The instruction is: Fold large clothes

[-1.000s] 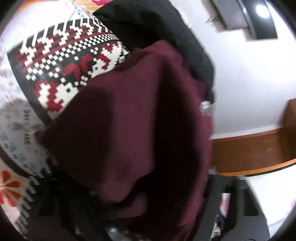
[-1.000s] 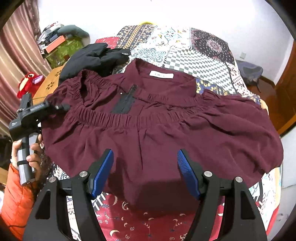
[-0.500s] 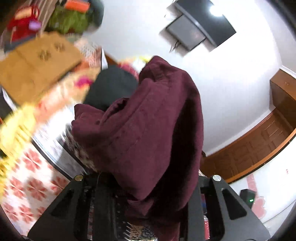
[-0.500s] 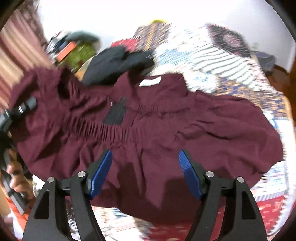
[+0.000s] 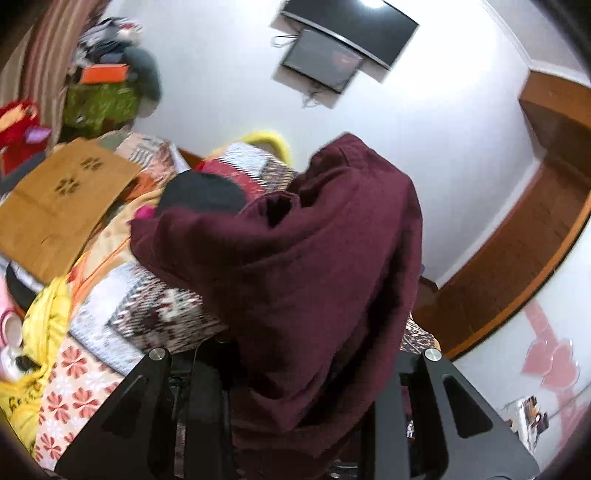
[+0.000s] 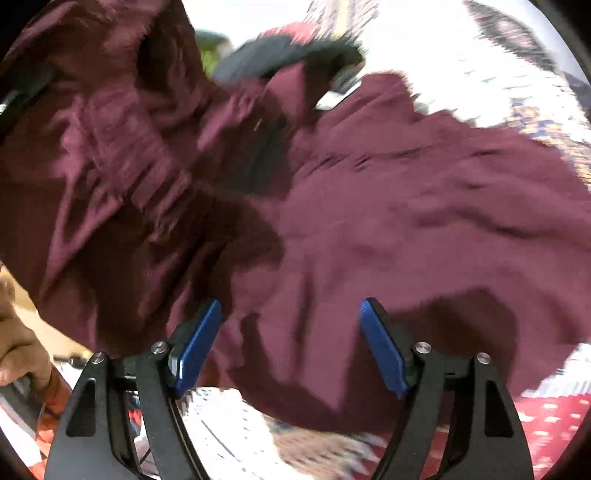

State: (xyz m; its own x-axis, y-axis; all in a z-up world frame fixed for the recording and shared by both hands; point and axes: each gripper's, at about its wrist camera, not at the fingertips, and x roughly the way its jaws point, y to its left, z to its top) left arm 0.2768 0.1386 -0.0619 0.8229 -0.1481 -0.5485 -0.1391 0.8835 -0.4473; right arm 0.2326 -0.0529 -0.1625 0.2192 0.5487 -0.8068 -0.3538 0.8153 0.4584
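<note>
Left claw (image 5: pixel 295 424) clamped on maroon garment (image 5: pixel 314 258); right claw (image 6: pixel 291 343) agape.

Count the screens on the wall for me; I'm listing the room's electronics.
2. A larger screen sits at the top of the left wrist view; a smaller screen hangs just below it, towards the left. The dark red garment may hide others.
</note>
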